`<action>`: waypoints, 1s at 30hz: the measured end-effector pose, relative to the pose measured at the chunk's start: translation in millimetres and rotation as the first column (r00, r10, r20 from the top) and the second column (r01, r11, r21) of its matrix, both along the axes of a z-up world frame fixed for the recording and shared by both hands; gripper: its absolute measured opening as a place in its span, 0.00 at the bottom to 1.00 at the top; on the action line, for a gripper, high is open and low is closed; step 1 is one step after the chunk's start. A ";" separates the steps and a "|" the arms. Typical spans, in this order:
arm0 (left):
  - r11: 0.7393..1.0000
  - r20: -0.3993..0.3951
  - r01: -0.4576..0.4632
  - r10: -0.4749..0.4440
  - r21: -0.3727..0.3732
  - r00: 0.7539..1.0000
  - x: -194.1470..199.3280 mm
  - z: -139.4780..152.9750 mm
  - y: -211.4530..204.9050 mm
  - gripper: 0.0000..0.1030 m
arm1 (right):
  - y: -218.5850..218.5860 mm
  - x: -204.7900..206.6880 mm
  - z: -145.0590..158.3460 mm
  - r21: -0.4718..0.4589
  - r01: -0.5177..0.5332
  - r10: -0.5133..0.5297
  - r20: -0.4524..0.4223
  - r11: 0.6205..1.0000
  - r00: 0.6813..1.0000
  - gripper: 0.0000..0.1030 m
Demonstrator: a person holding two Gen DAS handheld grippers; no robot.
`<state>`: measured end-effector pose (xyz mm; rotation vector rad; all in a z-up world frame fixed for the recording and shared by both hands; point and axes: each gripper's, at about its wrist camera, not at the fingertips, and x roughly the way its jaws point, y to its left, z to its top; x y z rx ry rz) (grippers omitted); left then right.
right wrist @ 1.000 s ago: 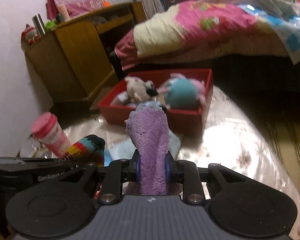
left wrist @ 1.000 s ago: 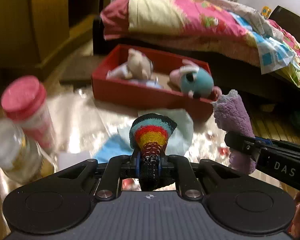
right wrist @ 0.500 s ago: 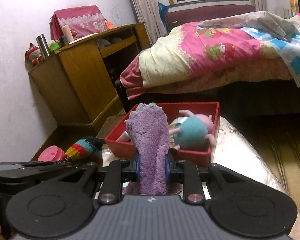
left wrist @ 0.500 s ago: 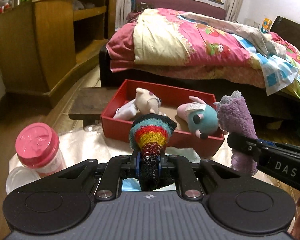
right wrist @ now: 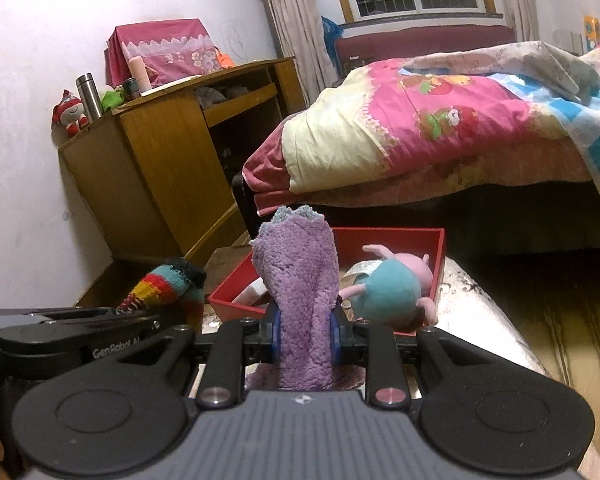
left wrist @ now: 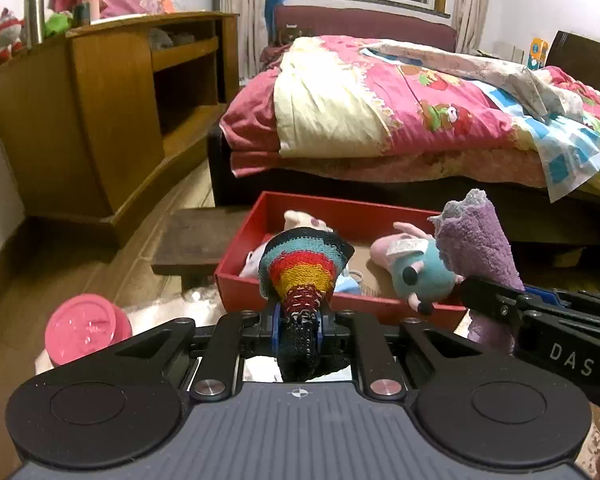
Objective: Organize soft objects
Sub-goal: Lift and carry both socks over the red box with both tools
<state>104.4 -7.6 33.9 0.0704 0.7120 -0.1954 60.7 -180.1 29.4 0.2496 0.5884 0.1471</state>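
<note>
Low table (right wrist: 472, 304) with glossy patterned cover, set on wooden floor (left wrist: 100, 264).

On it: red tray (left wrist: 340, 304) at the far end, holding a teal-and-pink plush toy (left wrist: 416, 268), a pale plush toy (left wrist: 300, 220) and a light blue cloth (left wrist: 348, 284); pink-lidded jar (left wrist: 84, 330) near the left edge. Bed (left wrist: 400, 120) with pink quilt and wooden cabinet (left wrist: 100, 120) stand on the floor beyond.

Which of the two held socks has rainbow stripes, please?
The knitted sock clamped in the left gripper; the sock in the right gripper is plain fluffy purple.
</note>
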 end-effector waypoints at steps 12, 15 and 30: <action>1.000 0.019 -0.001 0.001 0.024 1.000 29.1 -0.7 -11.3 0.13 | -1.9 34.2 0.3 -0.024 0.007 -0.007 0.015 1.000 1.000 0.00; 1.000 0.015 -0.002 0.002 0.026 1.000 37.5 -3.7 -13.6 0.13 | -4.0 44.6 -1.1 -0.026 0.016 -0.016 0.015 1.000 1.000 0.00; 0.999 0.020 0.004 -0.004 0.040 1.000 56.4 -5.9 -20.8 0.13 | -10.1 67.2 -3.1 -0.033 0.035 -0.035 0.015 0.999 0.999 0.00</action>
